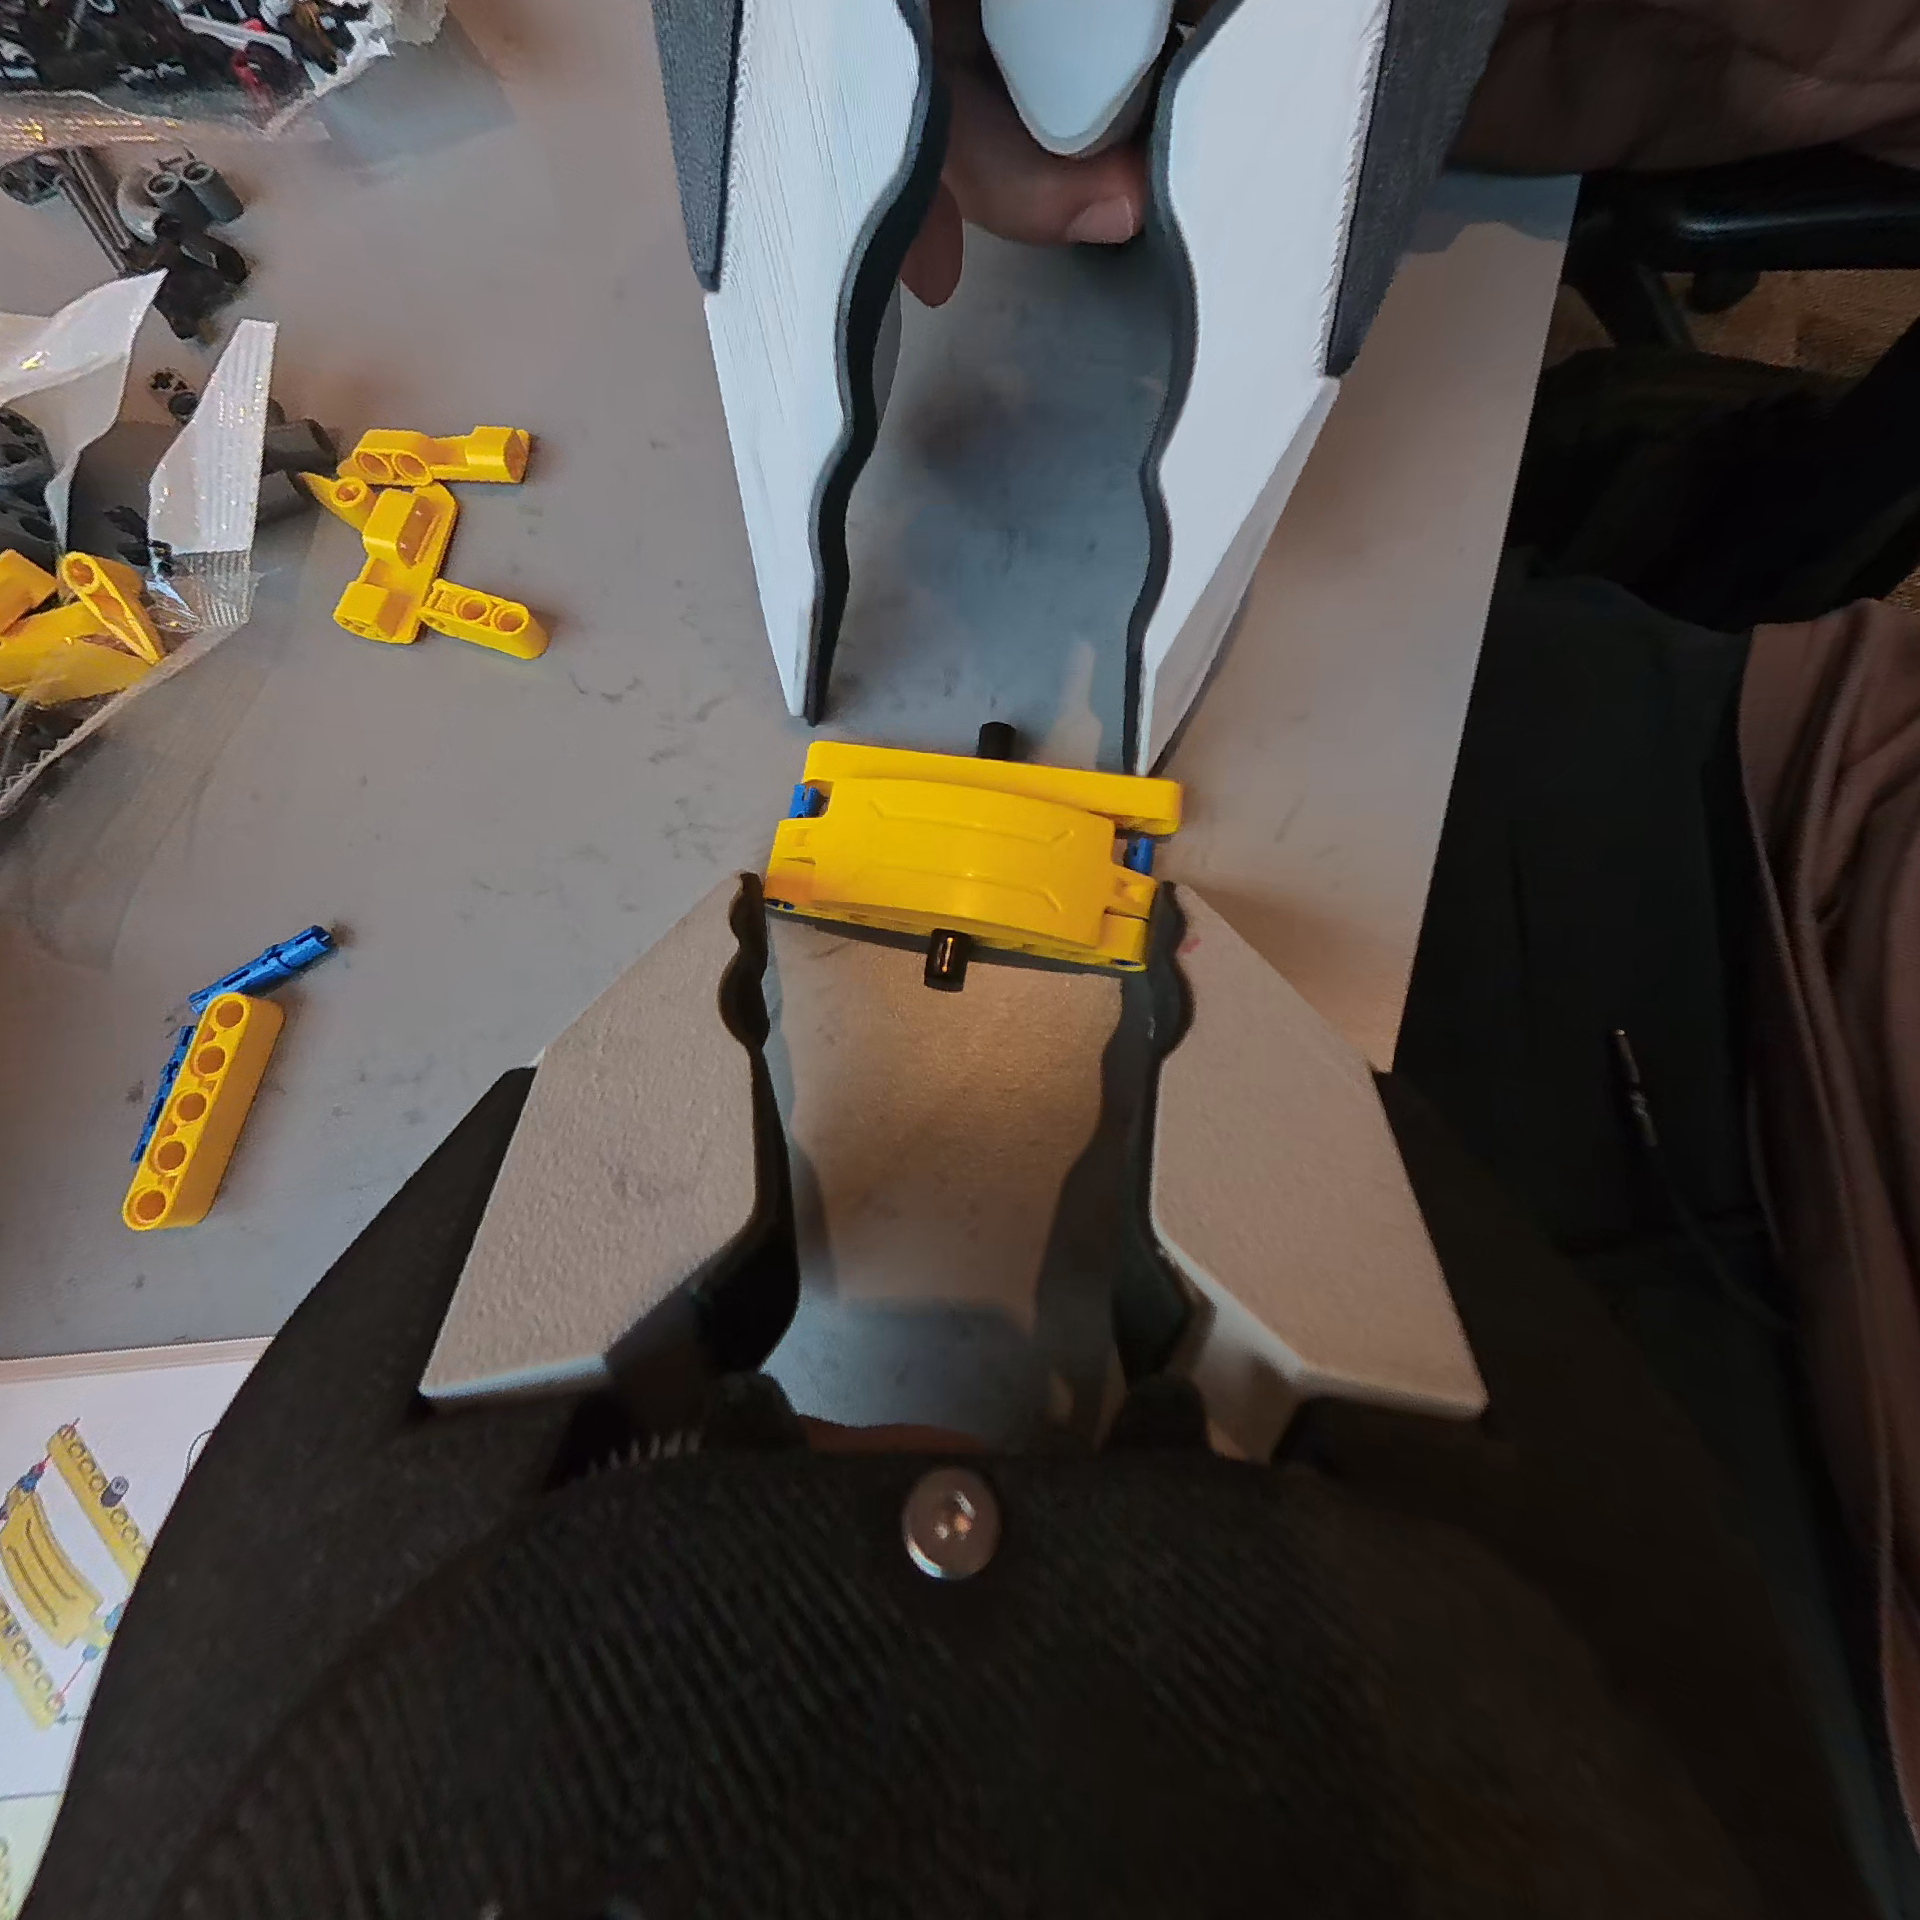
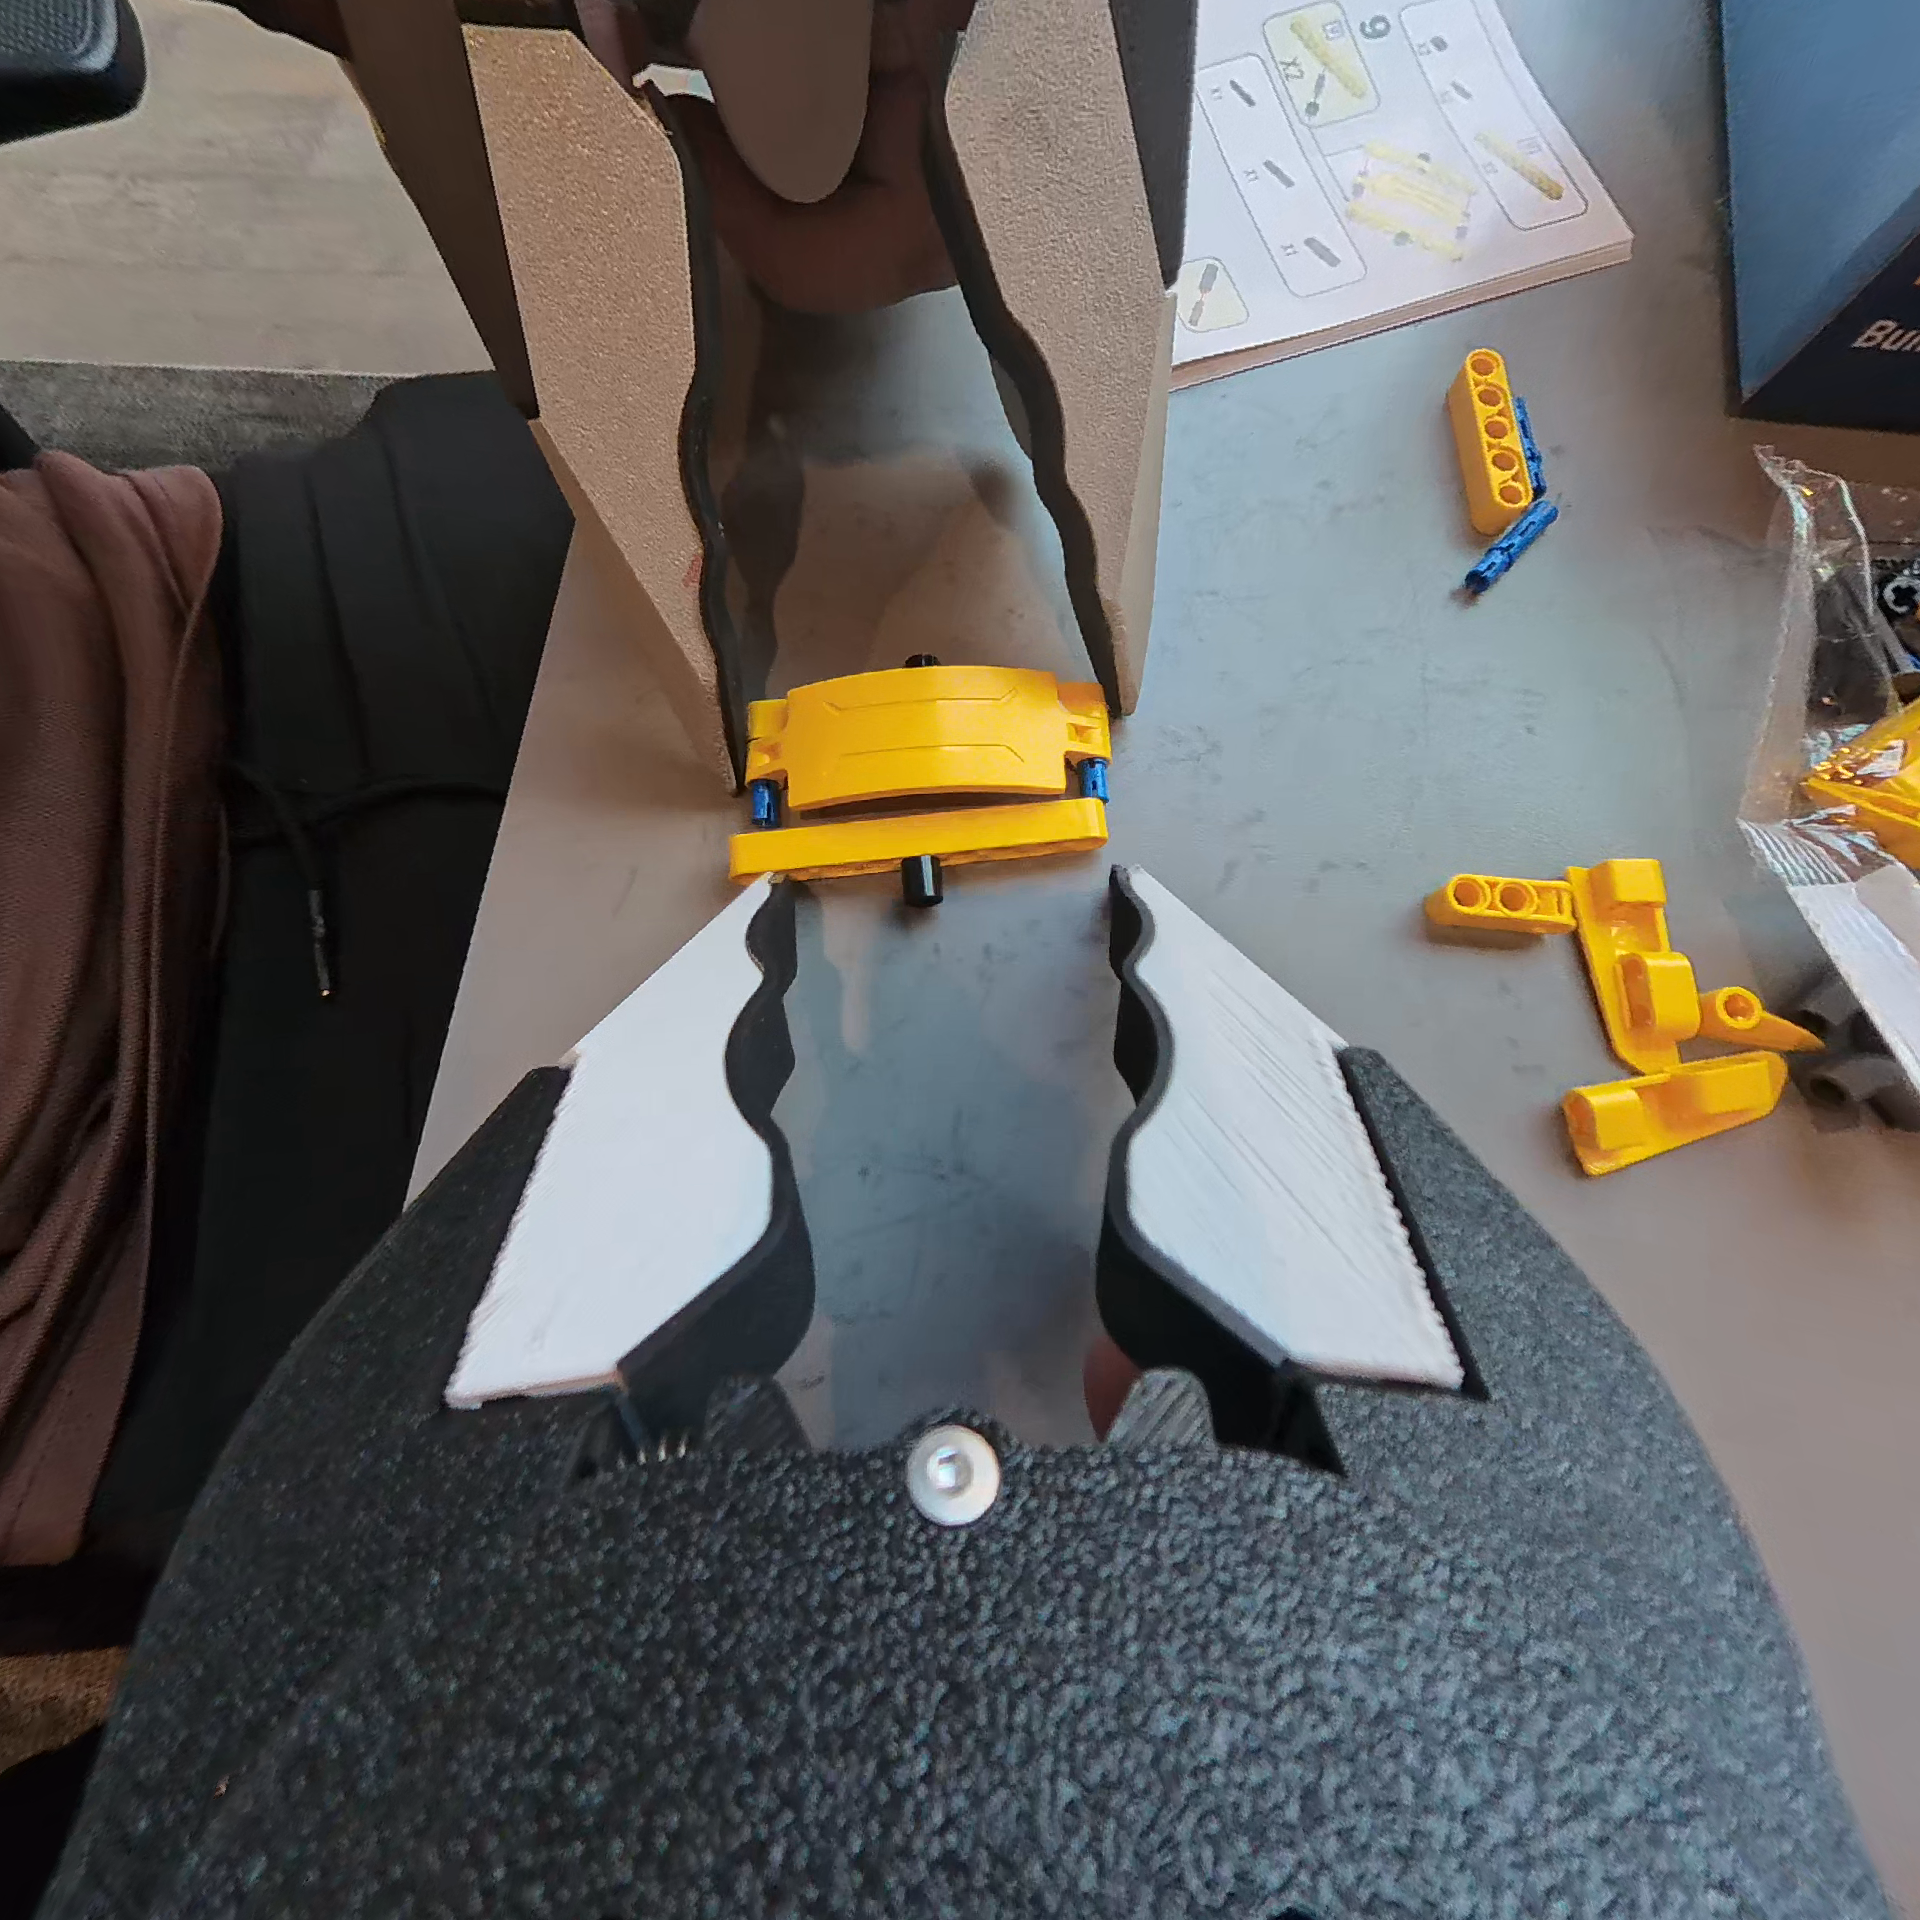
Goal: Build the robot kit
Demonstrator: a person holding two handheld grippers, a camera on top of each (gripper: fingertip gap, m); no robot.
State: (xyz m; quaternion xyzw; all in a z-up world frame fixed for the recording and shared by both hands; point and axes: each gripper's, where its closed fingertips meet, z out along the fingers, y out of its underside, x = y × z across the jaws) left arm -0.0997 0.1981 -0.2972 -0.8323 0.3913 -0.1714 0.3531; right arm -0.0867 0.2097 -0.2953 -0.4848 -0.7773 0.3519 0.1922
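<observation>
yellow assembly (image 1: 971, 862) between facing claws

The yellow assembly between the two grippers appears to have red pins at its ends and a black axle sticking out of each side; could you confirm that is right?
Not quite: the pins are blue, not red. The right wrist view shows blue pins at both ends of the yellow assembly. The rest holds: a black axle sticks out on each side, and the assembly lies between the left gripper and the right gripper.
</observation>
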